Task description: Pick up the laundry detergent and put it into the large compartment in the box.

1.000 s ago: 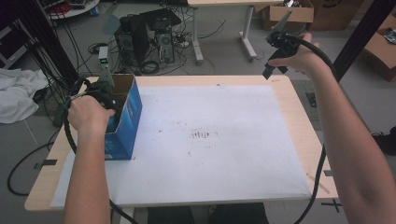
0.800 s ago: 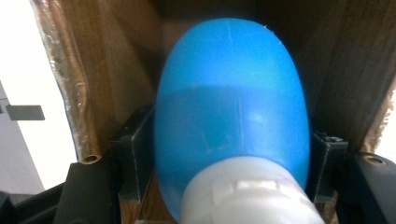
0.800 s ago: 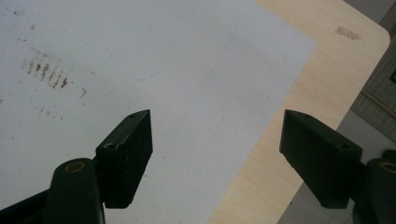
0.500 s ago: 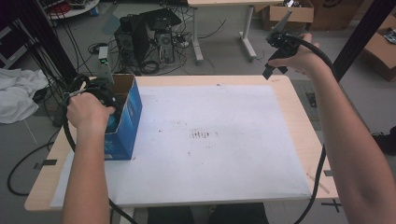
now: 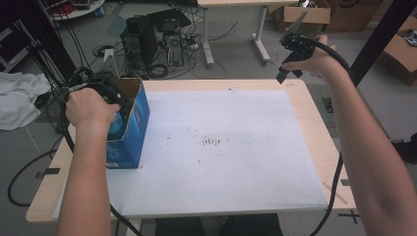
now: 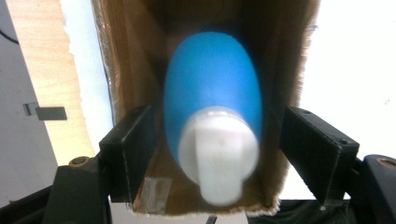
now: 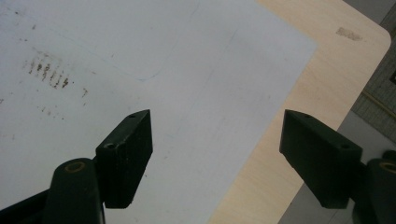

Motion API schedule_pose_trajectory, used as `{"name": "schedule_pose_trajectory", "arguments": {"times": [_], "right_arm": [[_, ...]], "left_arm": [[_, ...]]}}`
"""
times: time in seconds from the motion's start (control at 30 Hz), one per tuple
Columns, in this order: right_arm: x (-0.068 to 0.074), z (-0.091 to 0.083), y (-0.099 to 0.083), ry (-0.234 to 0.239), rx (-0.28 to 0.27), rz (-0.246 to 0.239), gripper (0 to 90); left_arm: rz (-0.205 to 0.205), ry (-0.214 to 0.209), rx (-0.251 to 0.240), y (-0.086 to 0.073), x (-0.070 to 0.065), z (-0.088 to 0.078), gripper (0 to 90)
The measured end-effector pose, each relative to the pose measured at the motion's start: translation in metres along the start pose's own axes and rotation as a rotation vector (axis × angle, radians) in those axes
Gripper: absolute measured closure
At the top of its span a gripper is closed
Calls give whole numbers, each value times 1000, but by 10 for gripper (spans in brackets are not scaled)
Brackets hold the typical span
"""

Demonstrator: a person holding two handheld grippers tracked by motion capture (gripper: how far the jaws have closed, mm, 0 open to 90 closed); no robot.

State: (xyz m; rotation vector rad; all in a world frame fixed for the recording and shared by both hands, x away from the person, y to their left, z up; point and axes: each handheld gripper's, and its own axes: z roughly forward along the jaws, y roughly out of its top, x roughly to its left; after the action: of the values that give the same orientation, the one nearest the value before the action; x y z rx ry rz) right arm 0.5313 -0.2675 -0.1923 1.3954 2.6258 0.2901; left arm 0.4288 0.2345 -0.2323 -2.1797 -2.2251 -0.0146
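— Looking down into the open blue carton (image 5: 130, 128) at the left end of the table (image 5: 314, 128): what sits under the left gripper (image 6: 212, 140)?

— A blue bottle (image 6: 212, 98) with a white cap (image 6: 218, 161), standing inside the carton's brown cardboard walls. In the left gripper view it lies between the two black jaws, cap toward the camera and blurred.

— Do the jaws clamp it?

— No. They have just been opening; a gap shows on each side between pad and bottle, so the bottle stands between them but free of them.

— And in the high view?

— The left hand (image 5: 91, 105) holds its gripper over the carton's open top, and a bit of pale blue shows at the mouth just beside the fingers.

— Where is the carton on the table?

— Upright on the white sheet (image 5: 221, 147) that covers most of the wooden top, close to the left edge.

— The other hand?

— The right gripper (image 5: 290, 54) is held up beyond the far right corner of the table, well apart from the carton. In the right gripper view its jaws stand wide apart with nothing between them, above the sheet's edge and the bare wood.
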Motion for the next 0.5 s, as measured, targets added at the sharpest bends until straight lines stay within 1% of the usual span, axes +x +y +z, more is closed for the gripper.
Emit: {"name": "schedule_pose_trajectory", "arguments": {"times": [0.03,0.1,0.3,0.33,0.37,0.43,0.5], "right_arm": [[0,0,0,-1,-1,0,259],[1,0,0,0,1,-1,258],[2,-1,0,1,1,0,259],[2,-1,0,0,-1,-4,258],[2,-1,0,0,-1,-5,259],[2,-2,0,0,-1,-5,259],[2,-2,1,-1,-1,-7,259]], "left_arm": [[2,5,-7,0,-1,-3,277],[21,11,-7,-1,-4,-8,273],[37,20,-35,-2,-14,-22,241],[37,20,-35,-2,-14,-22,230],[48,20,-45,-2,-19,-26,217],[70,14,-49,-2,-25,-31,211],[94,21,-56,-2,-34,-36,204]]}}
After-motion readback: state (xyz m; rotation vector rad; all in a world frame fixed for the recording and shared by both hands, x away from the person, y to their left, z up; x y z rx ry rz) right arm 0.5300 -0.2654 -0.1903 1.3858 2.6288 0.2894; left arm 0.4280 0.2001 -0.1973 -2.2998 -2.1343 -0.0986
